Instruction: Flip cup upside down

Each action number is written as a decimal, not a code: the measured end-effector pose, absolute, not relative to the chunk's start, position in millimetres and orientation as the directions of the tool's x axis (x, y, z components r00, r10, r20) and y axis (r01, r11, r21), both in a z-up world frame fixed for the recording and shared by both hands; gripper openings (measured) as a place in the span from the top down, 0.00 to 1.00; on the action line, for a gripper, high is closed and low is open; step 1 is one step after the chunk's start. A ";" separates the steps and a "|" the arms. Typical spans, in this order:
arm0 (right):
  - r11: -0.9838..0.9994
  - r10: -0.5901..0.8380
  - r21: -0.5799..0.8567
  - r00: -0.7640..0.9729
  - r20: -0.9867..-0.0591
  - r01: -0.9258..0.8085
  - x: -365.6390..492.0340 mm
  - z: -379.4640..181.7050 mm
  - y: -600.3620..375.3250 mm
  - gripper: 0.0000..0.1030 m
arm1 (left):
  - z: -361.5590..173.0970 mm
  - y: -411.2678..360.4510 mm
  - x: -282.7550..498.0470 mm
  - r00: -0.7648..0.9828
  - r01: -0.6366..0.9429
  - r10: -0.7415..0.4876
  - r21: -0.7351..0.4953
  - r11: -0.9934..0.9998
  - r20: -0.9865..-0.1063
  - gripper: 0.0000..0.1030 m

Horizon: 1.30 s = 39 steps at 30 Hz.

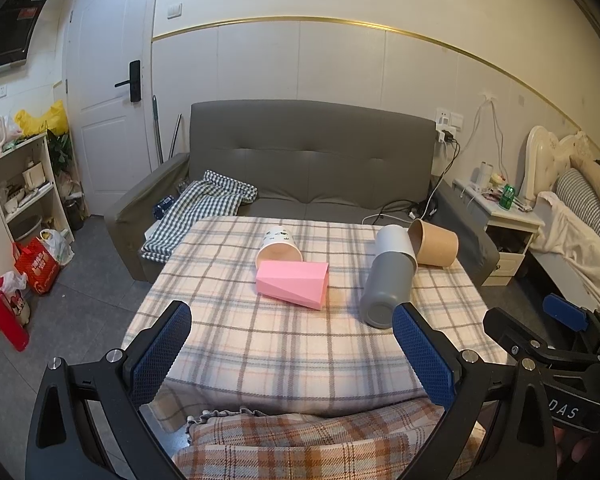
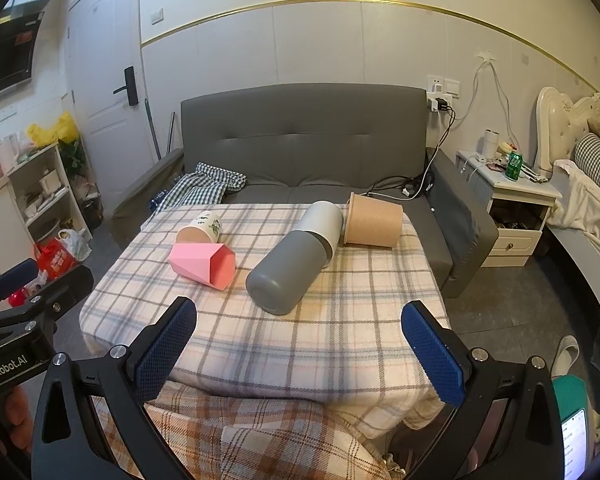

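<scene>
On table (image 2: 260, 344), 4 cups (image 2: 288, 268) lie sideways (both grippers (image 2: 300, 344) open).

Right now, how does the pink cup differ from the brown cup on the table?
The pink cup has flat, angular facets; the brown cup is round and smooth. The pink cup lies near the left middle of the table, next to a white printed cup; the brown cup lies at the far right edge, beside the grey bottle. Both lie on their sides, and neither is held.
</scene>
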State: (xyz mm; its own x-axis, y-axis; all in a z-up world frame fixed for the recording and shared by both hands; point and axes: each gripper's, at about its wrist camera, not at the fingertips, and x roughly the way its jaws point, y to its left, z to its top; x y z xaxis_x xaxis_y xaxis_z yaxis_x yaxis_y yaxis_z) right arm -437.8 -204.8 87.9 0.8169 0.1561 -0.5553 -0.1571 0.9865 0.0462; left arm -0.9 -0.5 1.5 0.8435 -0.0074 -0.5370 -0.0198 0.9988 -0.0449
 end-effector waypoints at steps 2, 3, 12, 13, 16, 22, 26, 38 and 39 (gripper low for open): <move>0.986 0.157 0.046 0.817 -0.556 -0.158 -437.5 87.7 -204.8 0.00 | 1.4 -0.5 -0.7 0.843 -0.020 -0.007 -0.044 0.999 -0.537 0.00; 0.986 0.157 0.045 0.816 -0.556 -0.159 -437.7 87.5 -204.5 0.00 | 1.5 -0.6 -0.8 0.843 -0.020 -0.007 -0.045 0.999 -0.537 0.00; 0.986 0.156 0.046 0.816 -0.557 -0.157 -437.9 87.0 -204.0 0.00 | -0.6 -1.6 -3.2 0.842 -0.020 -0.007 -0.044 0.999 -0.540 0.00; 0.986 0.157 0.046 0.815 -0.557 -0.158 -437.6 87.2 -204.2 0.00 | -0.6 -1.5 -2.8 0.841 -0.020 -0.007 -0.044 0.999 -0.540 0.00; 0.986 0.157 0.046 0.815 -0.558 -0.158 -437.5 87.3 -204.4 0.00 | -0.6 -1.5 -2.7 0.841 -0.020 -0.007 -0.044 0.999 -0.541 0.00; 0.986 0.156 0.046 0.815 -0.558 -0.158 -437.8 86.9 -204.2 0.00 | -0.6 -1.6 -2.6 0.840 -0.020 -0.007 -0.044 0.999 -0.542 0.00; 0.986 0.157 0.046 0.815 -0.558 -0.158 -437.4 87.2 -204.4 0.00 | -0.5 -1.7 -2.5 0.840 -0.020 -0.007 -0.044 0.999 -0.543 0.00; 0.986 0.157 0.046 0.815 -0.558 -0.158 -437.4 87.1 -204.2 0.00 | -0.6 -1.7 -2.3 0.838 -0.020 -0.008 -0.044 0.999 -0.545 0.00; 0.986 0.157 0.046 0.815 -0.558 -0.159 -437.5 86.9 -203.9 0.00 | -0.6 -1.8 -2.4 0.838 -0.019 -0.008 -0.044 0.999 -0.546 0.00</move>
